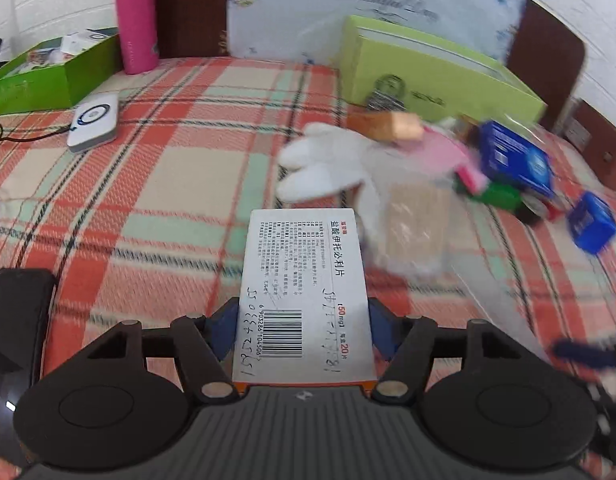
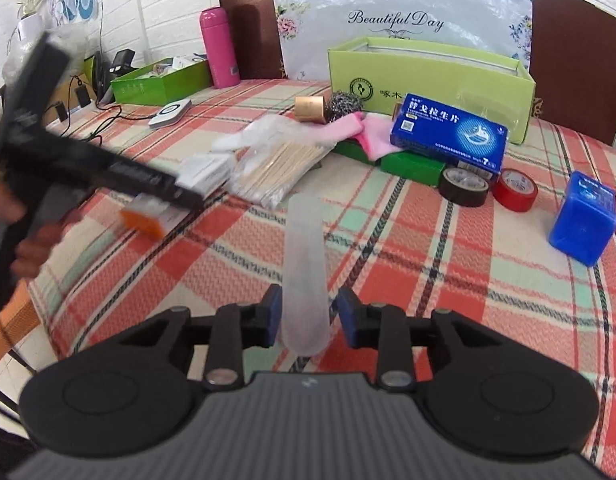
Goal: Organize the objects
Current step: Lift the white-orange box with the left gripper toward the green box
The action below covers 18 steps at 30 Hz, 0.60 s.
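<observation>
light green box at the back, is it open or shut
Open: in the right wrist view the light green box has no lid on, and its pale inner walls show above the front rim.

A white medicine box (image 1: pixel 304 300) with a barcode, black print and an orange end lies flat between the left gripper's (image 1: pixel 304 320) blue pads, long side pointing away, above the checked tablecloth (image 1: pixel 156 184). A frosted clear plastic tube (image 2: pixel 306 276) stands out forward between the right gripper's (image 2: pixel 308 316) pads. Toward the cloth's far right lie a bag of cotton swabs (image 2: pixel 280 168), a blue medicine box (image 2: pixel 447 132) on a green box (image 2: pixel 411 168), two tape rolls, black (image 2: pixel 465 186) and red (image 2: pixel 515 190), and a blue container (image 2: pixel 583 220).
</observation>
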{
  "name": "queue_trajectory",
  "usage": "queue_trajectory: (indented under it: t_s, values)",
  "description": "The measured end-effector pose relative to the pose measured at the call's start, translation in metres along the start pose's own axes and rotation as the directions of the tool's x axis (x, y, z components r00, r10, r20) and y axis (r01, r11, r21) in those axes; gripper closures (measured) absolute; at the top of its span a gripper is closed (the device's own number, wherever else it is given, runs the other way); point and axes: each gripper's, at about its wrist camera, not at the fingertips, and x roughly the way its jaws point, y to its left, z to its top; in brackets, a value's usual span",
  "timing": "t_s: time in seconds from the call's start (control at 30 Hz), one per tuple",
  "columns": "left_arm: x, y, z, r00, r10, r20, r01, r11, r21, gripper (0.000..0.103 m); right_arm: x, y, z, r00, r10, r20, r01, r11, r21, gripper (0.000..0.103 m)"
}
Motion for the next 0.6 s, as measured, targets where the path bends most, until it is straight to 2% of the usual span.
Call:
queue_trajectory:
  t_s: [0.07, 0.1, 0.17, 0.43, 0.6]
  values:
    - [-0.005, -0.002, -0.006, 1.0, 0.018, 0.0, -0.018, 1.0, 0.002, 0.032, 0.007, 0.001, 0.002, 1.0, 0.001, -0.005, -0.001, 1.0, 0.003, 0.069]
    - [-0.004, -0.003, -0.007, 0.999, 0.035, 0.001, -0.035, 0.999, 0.005, 0.025, 0.012, 0.001, 0.003, 1.0, -0.002, -0.01, 0.002, 1.0, 0.002, 0.069]
    - [0.003, -0.003, -0.005, 0.998, 0.058, 0.0, -0.058, 0.998, 0.008, 0.022, 0.017, 0.002, 0.004, 1.0, -0.007, -0.02, 0.007, 1.0, 0.003, 0.069]
    - [0.014, -0.013, -0.002, 0.997, 0.082, -0.015, -0.08, 0.995, 0.064, 0.022, 0.022, 0.0, 0.005, 0.999, -0.017, -0.027, 0.017, 1.0, 0.009, 0.069]
    - [0.018, -0.016, 0.0, 0.996, 0.091, -0.009, -0.09, 0.994, 0.06, 0.021, 0.028, 0.002, 0.007, 1.0, -0.015, -0.023, 0.015, 1.0, 0.007, 0.069]
